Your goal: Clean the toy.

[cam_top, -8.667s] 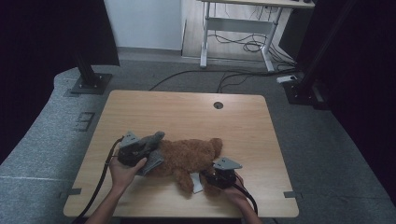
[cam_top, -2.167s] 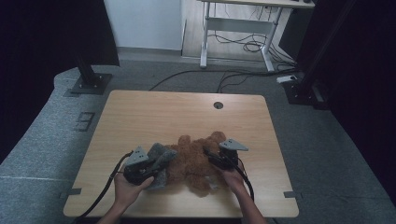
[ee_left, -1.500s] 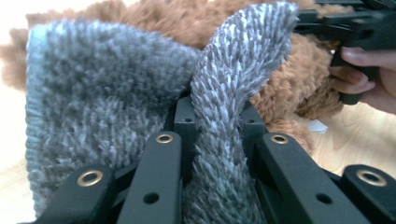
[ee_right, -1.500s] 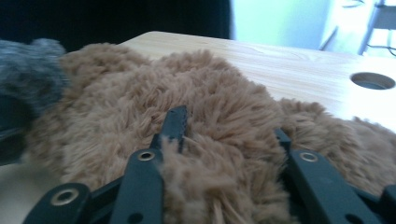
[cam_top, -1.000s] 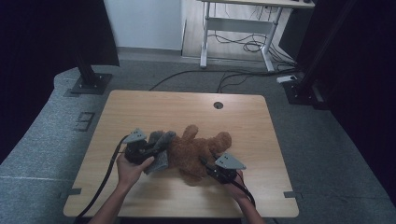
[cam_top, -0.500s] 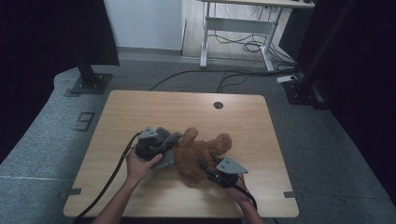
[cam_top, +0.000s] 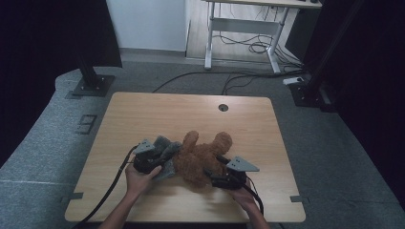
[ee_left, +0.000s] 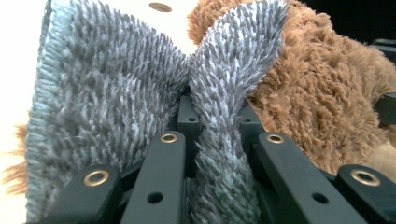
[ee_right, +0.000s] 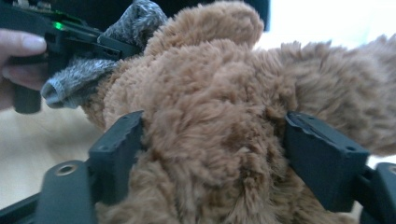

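**Teddy bear being dressed in grey fleece on the table**

Teddy bear (cam_top: 203, 160), brown and plush, lies near the front middle of the wooden table (cam_top: 143, 114), limbs pointing toward the far edge. Against its left side sits a grey fleece garment (cam_top: 165, 152), touching the fur and partly bunched.

The left gripper (cam_top: 160, 160) is clamped tight on a fold of that grey fleece; in the left gripper view the cloth (ee_left: 219, 154) is pinched between the black jaws, with the bear's fur (ee_left: 322, 102) just beside it. The right gripper (cam_top: 217, 174) has just been opening its jaws, and in the right gripper view they stand wide on either side of the bear's body (ee_right: 205, 140), the fur bulging between them and brushing the pads rather than being squeezed.

I judge the step in hand to be re-gripping the bear so the garment can be pulled over it. Next, the right jaws would need to close on a firm part of the body while the left draws the fleece across without letting it slip.
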Available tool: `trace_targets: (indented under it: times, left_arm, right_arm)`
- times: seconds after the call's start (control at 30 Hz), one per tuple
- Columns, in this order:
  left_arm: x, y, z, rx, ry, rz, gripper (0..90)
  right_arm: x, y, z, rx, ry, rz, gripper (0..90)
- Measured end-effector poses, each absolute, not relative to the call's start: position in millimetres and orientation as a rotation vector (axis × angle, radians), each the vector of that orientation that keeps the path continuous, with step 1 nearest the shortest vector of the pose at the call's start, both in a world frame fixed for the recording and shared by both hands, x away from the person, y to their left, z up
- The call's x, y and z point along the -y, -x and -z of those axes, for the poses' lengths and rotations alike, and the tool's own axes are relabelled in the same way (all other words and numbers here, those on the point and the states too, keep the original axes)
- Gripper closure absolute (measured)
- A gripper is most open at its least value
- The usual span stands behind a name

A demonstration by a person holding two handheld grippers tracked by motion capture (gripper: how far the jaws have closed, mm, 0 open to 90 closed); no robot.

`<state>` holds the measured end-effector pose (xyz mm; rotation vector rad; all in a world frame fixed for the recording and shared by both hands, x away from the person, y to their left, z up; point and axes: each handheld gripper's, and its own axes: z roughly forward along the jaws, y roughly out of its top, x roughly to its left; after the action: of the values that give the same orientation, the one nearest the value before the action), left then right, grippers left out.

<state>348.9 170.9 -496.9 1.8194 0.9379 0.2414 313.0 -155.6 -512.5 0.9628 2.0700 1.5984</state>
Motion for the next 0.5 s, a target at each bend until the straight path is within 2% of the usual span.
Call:
trace_targets:
  times: [0.07, 0.13, 0.17, 0.23, 0.3, 0.4, 0.5]
  left_arm:
    - [-173, -348, 498, -0.941, -1.806, -0.221, 78.3]
    - [-174, -348, 499, -0.945, -1.801, -0.218, 78.3]
    - [-174, -346, 499, -0.946, -1.801, -0.220, 78.3]
    - [-175, -345, 499, -0.946, -1.800, -0.225, 78.2]
    - [-175, -345, 497, -0.950, -1.787, -0.213, 77.9]
    - [-176, -346, 486, -0.951, -1.764, -0.174, 76.1]
    - [-171, -345, 464, -0.918, -1.772, -0.193, 73.7]
  right_arm:
    - [154, -319, 513, -2.106, -0.995, -1.609, 19.3]
    - [149, -325, 514, -2.131, -0.988, -1.600, 21.1]
    - [147, -327, 514, -2.129, -0.982, -1.592, 23.9]
    - [144, -330, 513, -2.134, -0.984, -1.563, 37.6]
    - [142, -328, 513, -2.148, -0.936, -1.527, 46.4]
    - [144, -323, 513, -2.156, -0.893, -1.510, 52.5]
    - [148, -319, 516, -2.137, -0.871, -1.510, 55.5]
